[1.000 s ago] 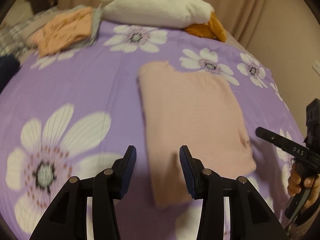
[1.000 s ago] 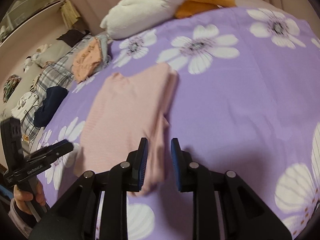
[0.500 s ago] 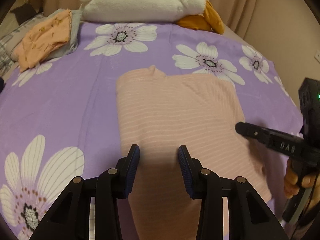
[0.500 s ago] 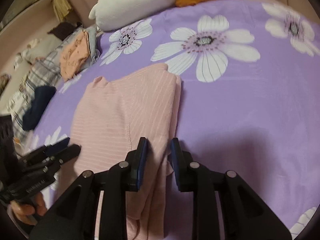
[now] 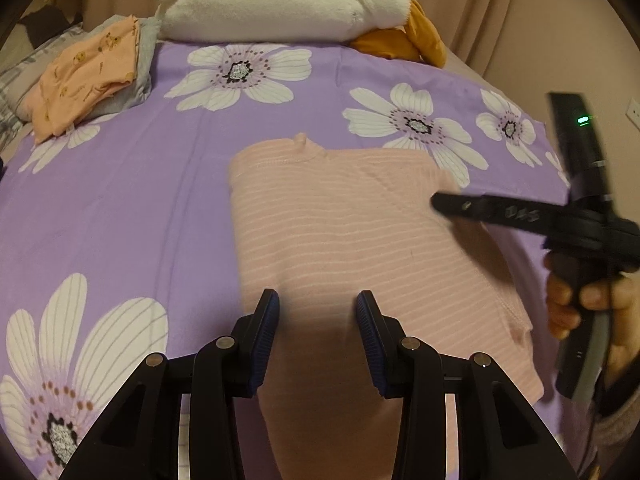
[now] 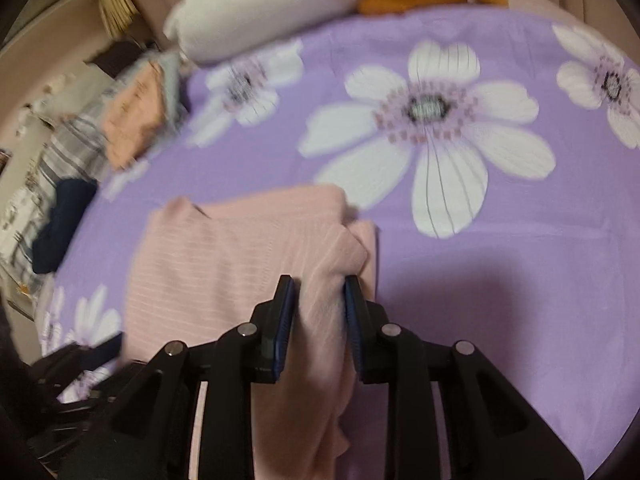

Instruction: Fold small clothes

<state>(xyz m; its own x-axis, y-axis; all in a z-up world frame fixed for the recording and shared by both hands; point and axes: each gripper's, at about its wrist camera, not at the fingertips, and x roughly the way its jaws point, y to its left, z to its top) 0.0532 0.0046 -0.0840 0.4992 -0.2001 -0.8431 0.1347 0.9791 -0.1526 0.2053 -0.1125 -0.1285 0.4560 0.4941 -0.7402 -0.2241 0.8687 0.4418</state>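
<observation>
While the left gripper (image 5: 316, 322) hangs over the near part of the pink top (image 5: 360, 240) with its jaws parted and nothing pinched between them, the right gripper (image 6: 318, 312) has a raised ridge of the same top's side edge between its pads; that view is blurred, but the cloth fills the narrow gap and looks clamped. In the left wrist view the right gripper comes in from 3 o'clock, held by a hand (image 5: 588, 308), its tip over the top's right shoulder.

The pink top lies in the middle of the purple flowered bedspread (image 5: 120, 200), neck toward 12 o'clock, already narrowed into a long strip with its sides turned in, so the lengthwise folds appear done. What seems left is to settle the right-hand edge and then fold the strip across, hem to neck.

Farther out, at 10 o'clock, an orange garment (image 5: 88, 76) sits folded on a grey one, which suggests finished pieces are stacked there. At 12 o'clock a white plush toy (image 5: 280, 0) with orange parts rests at the head of the bed. A dark blue garment (image 6: 60, 232) lies at 9 o'clock in the right wrist view; whether it is folded I cannot tell.
</observation>
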